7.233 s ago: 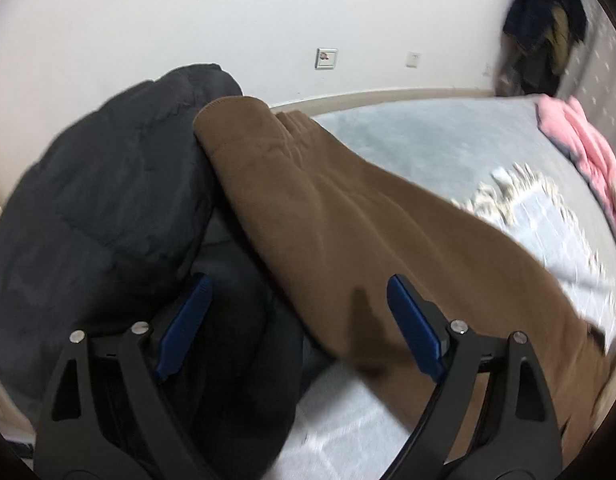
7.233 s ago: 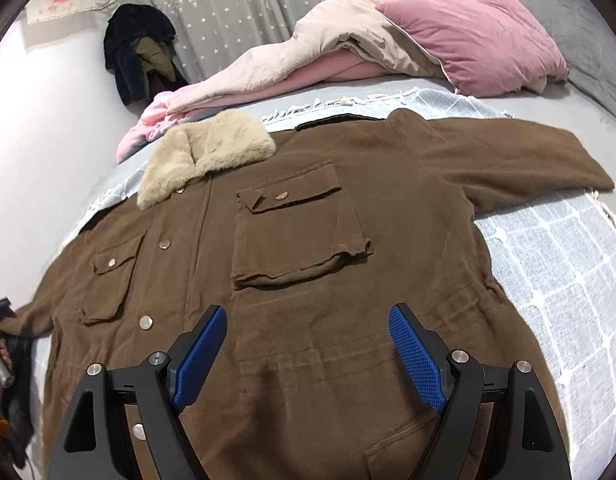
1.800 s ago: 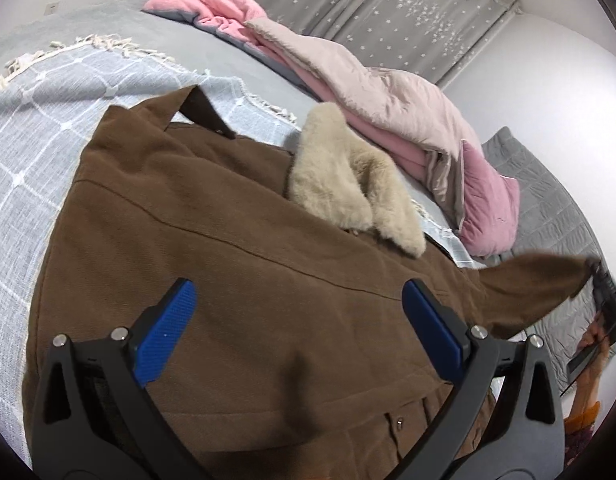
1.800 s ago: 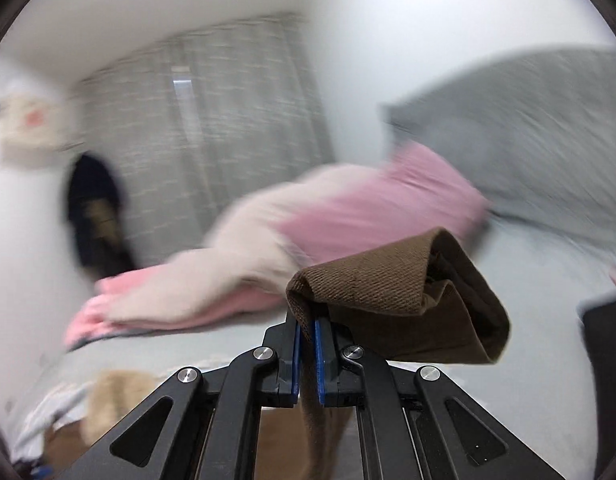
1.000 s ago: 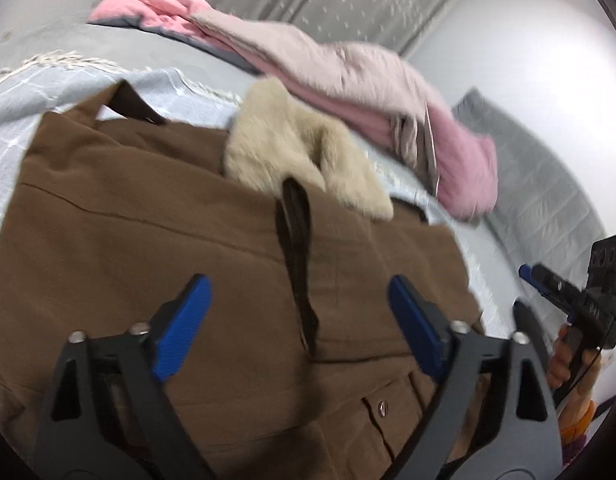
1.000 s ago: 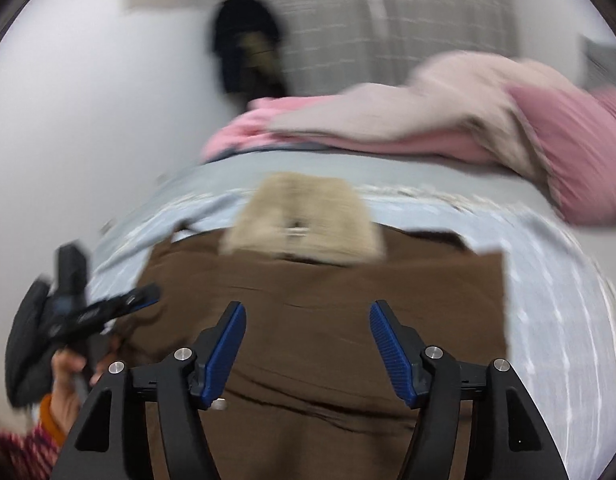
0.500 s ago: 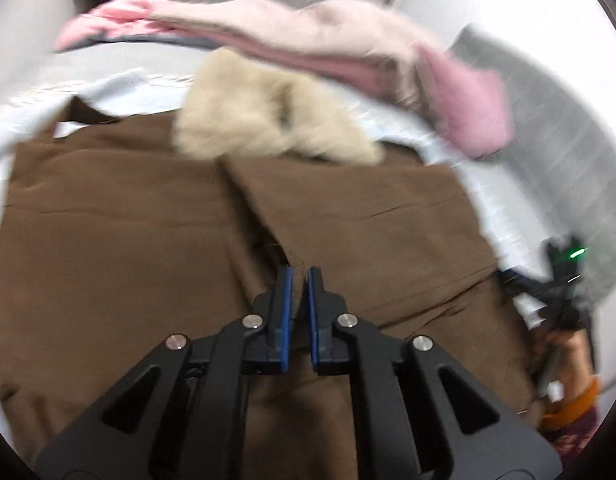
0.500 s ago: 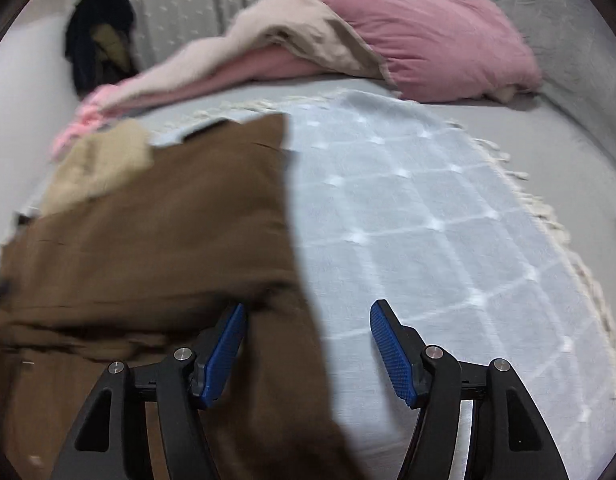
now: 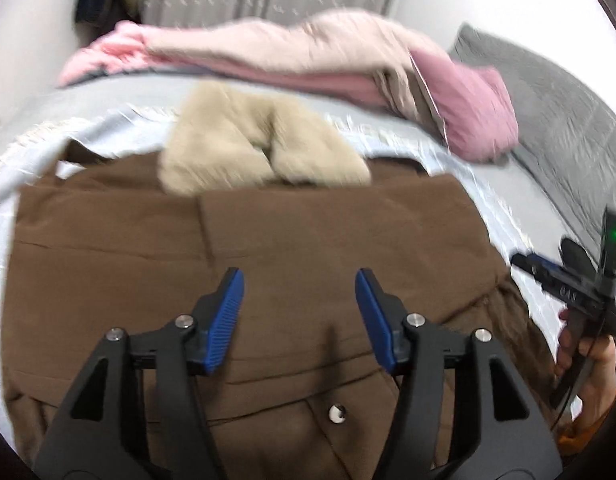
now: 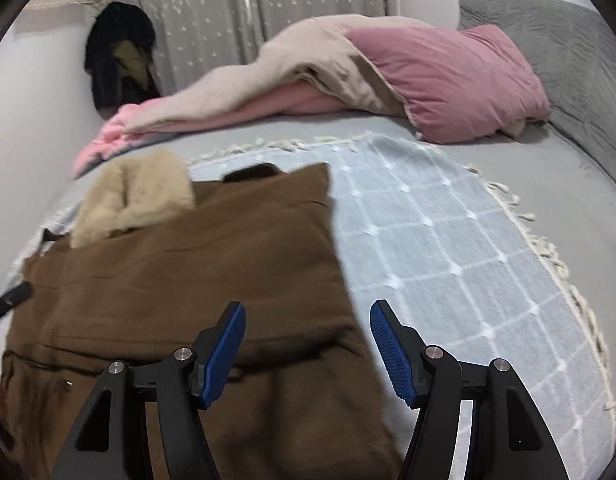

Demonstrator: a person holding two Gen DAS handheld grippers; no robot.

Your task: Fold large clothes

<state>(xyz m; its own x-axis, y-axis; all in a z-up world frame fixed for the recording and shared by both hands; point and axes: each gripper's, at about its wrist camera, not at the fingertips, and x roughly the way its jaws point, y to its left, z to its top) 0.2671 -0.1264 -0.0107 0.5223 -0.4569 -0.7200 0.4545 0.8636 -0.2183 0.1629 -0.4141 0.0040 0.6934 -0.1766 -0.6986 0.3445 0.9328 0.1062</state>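
Left gripper [image 9: 298,312], black-framed with ribbed blue pads: jaws just reopened, parted with nothing between them, hanging over the middle of the brown corduroy coat [image 9: 268,248]. Right gripper [image 10: 306,344], same make: jaws standing apart, empty, straddling the coat's right edge, left pad over brown cloth, right pad over the pale blue checked throw with a fringed hem [image 10: 448,248]. Coat lying flat on that throw with both sleeves folded in across the front, edges meeting near a centre seam; a silver snap button [image 9: 336,414] showing low on the front. Beige furry collar [image 9: 252,144] at the coat's top end, spread in two lobes. Beyond the collar, a heap of pink and cream bedding [image 10: 308,80] stretched across the grey bed [image 10: 568,184], with a pink pillow at its right end and a grey quilted pillow [image 10: 556,36] farther right. Behind, grey dotted curtains [image 10: 268,8] and dark clothes hanging [image 10: 116,52] at the wall on the left. At the right rim of the left view, a hand [image 9: 588,360] holding the other gripper, a green light glowing on it.
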